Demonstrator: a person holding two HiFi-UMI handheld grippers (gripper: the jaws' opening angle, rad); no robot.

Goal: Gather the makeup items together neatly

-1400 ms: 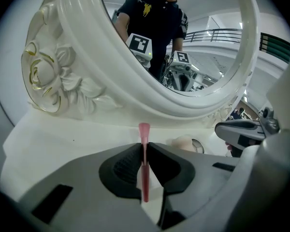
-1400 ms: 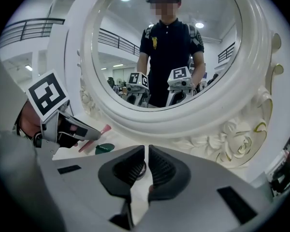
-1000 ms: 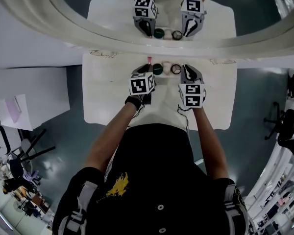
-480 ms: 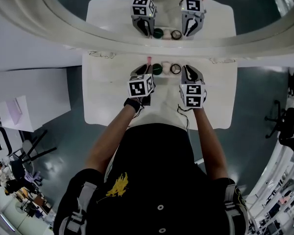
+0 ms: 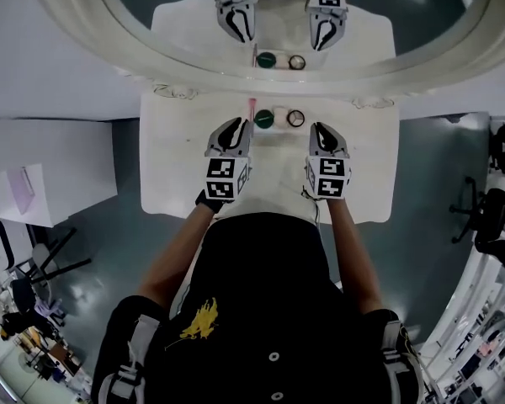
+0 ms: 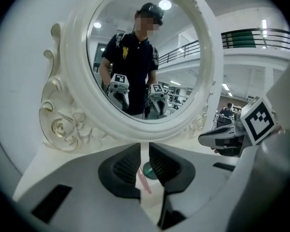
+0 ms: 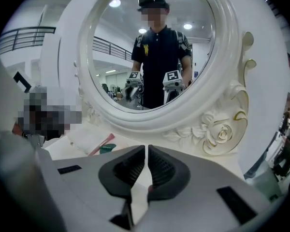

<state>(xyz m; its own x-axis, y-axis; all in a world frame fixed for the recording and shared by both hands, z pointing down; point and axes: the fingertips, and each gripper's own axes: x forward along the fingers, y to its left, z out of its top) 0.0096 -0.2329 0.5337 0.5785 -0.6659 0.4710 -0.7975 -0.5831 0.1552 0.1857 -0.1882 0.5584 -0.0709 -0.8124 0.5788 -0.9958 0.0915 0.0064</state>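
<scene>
The head view was taken up by a white rectangular table [image 5: 177,175], on which a row of makeup items was laid close before a round mirror in an ornate white frame [image 5: 93,53]. A slim pink stick [image 5: 252,107] was placed at the left end of the row, its long axis running from the person towards the mirror. Just beside it on the right a small round dark-green pot [image 5: 263,119] was set, then a pale round item [image 5: 279,114], then a small round open container with a dark rim [image 5: 295,118]. What was in that container could not be told. The left gripper [image 5: 235,124] was held just short of the stick and pot, and the right gripper [image 5: 319,130] near the rimmed container's right. Neither was touching an item.

In the left gripper view the jaws were seen drawn to a narrow slit, having just been closing, with nothing gripped. The pink stick and green pot were seen through the slit, lying on the table beyond. In the right gripper view the jaws were seen brought together, empty, and only the stick and green pot were shown on the table. The carved roses at the frame's foot were shown only in the gripper views, and the whole row only in the head view.
</scene>
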